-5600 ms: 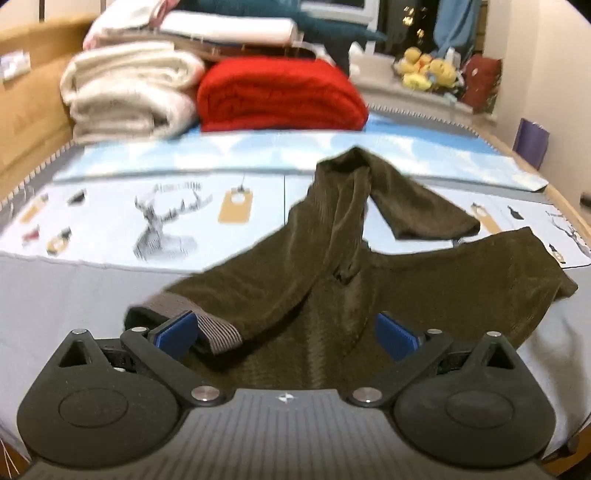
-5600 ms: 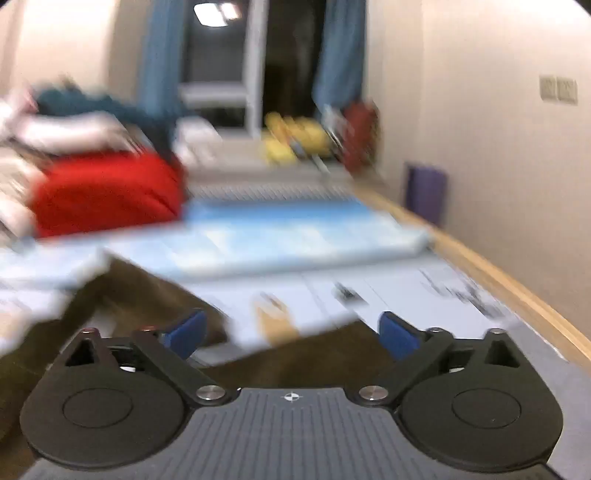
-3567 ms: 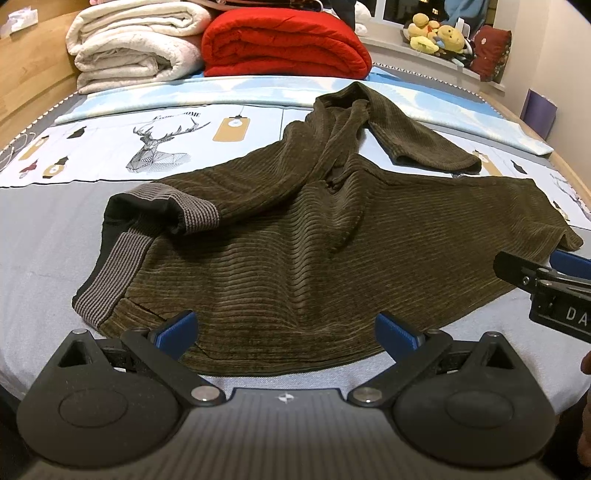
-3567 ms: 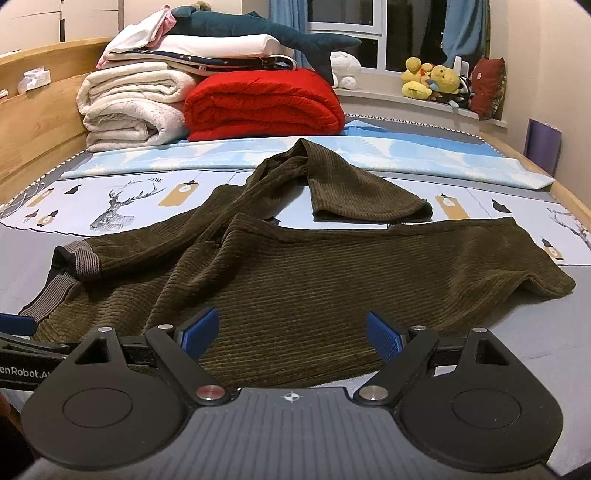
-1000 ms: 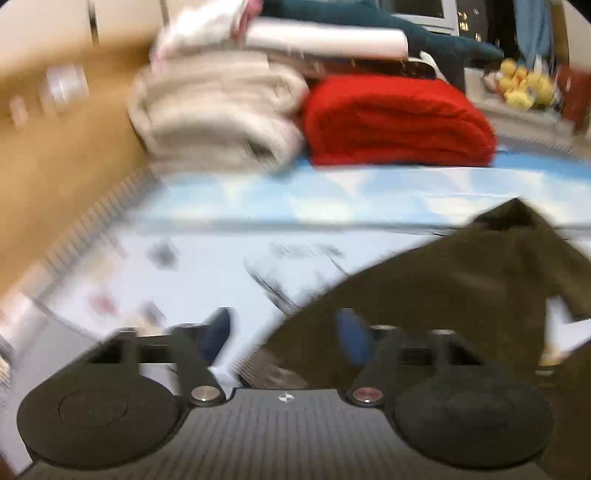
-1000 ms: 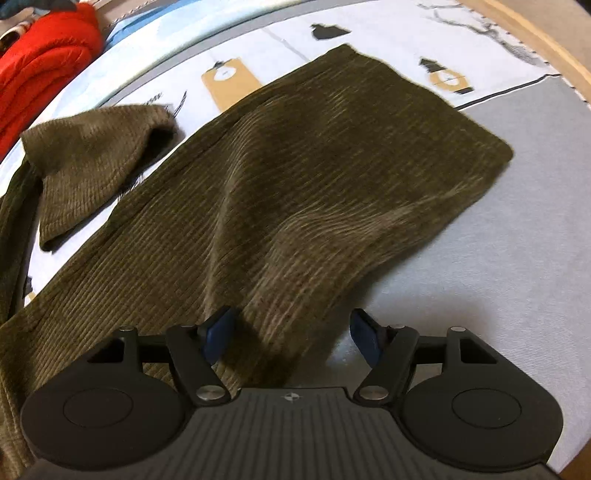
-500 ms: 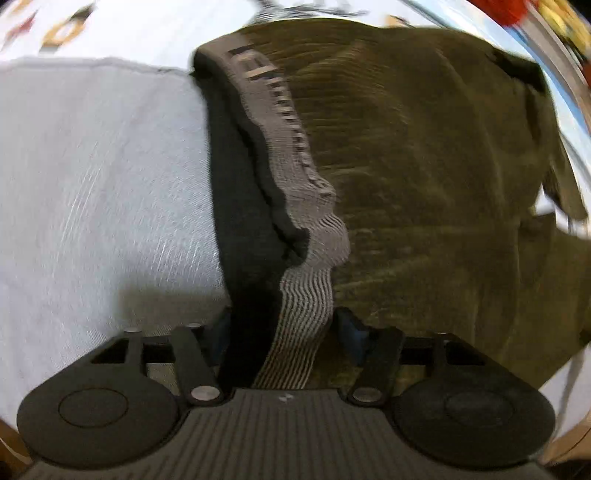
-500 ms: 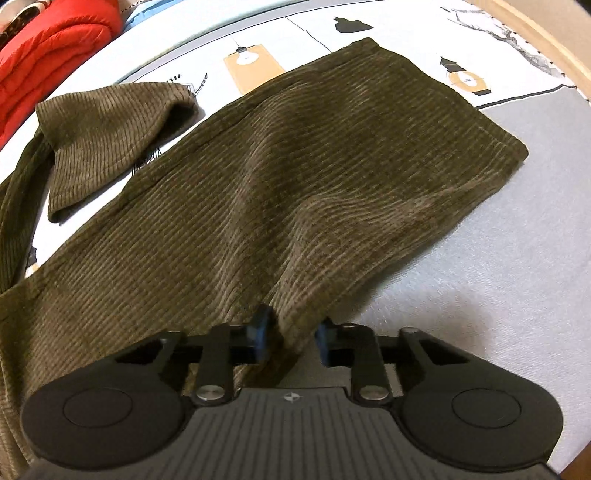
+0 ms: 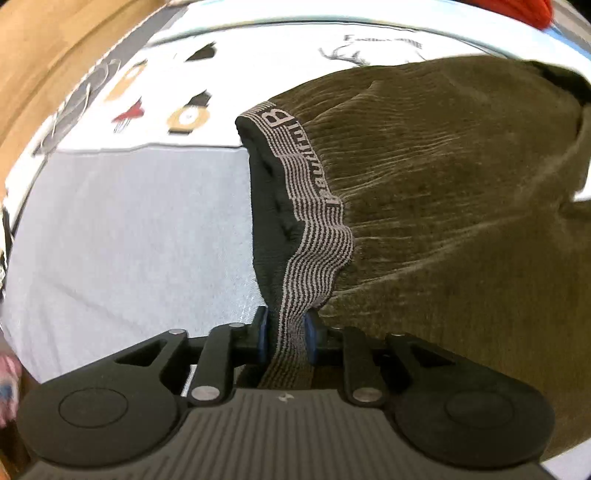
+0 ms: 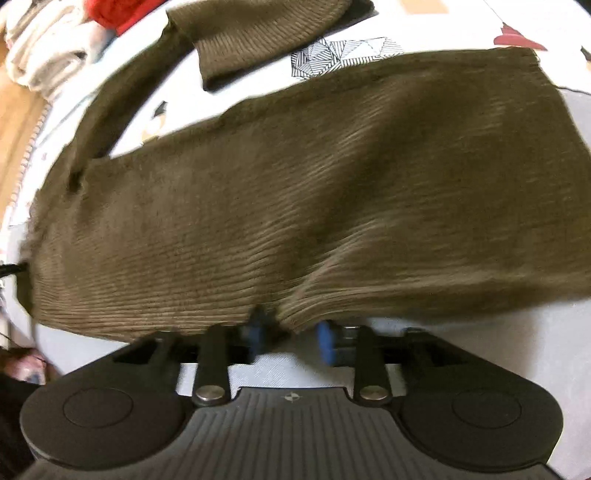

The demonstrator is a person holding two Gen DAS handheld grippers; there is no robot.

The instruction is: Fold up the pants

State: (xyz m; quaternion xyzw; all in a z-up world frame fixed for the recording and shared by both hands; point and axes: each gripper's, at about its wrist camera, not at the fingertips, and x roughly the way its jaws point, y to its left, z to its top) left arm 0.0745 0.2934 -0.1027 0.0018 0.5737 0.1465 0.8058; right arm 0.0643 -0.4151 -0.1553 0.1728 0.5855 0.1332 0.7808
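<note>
Left gripper (image 9: 284,338): jaws have just been closing; both blue pads now press on the striped grey waistband (image 9: 314,236) of the pants (image 9: 461,206), band pinched between them and running up and away from the tool. Black lining of the waist opening shows just left of the band. Lettering on the band, not legible in full.

Right gripper (image 10: 290,338): jaws have just been opening and stand apart. A bunched fold of the pants' near hem edge sits against the left pad (image 10: 256,332); right pad clear of the cloth, with bare sheet showing in the gap. Not gripping.

Pants: olive-brown corduroy, spread across the bed. In the right wrist view one leg (image 10: 332,184) lies broad across the frame from left to right; the second leg (image 10: 258,33) is folded back at the far side, its end lying on the printed sheet.

Bedding: plain grey sheet (image 9: 129,229) near and left of the waistband; beyond it a white printed cover (image 9: 177,92) with small tag and bird motifs. Wooden bed side (image 9: 44,48) at far left. Red blanket (image 10: 118,11) and pale folded blankets (image 10: 48,48) at the far left corner in the right wrist view. View slightly motion-blurred.
</note>
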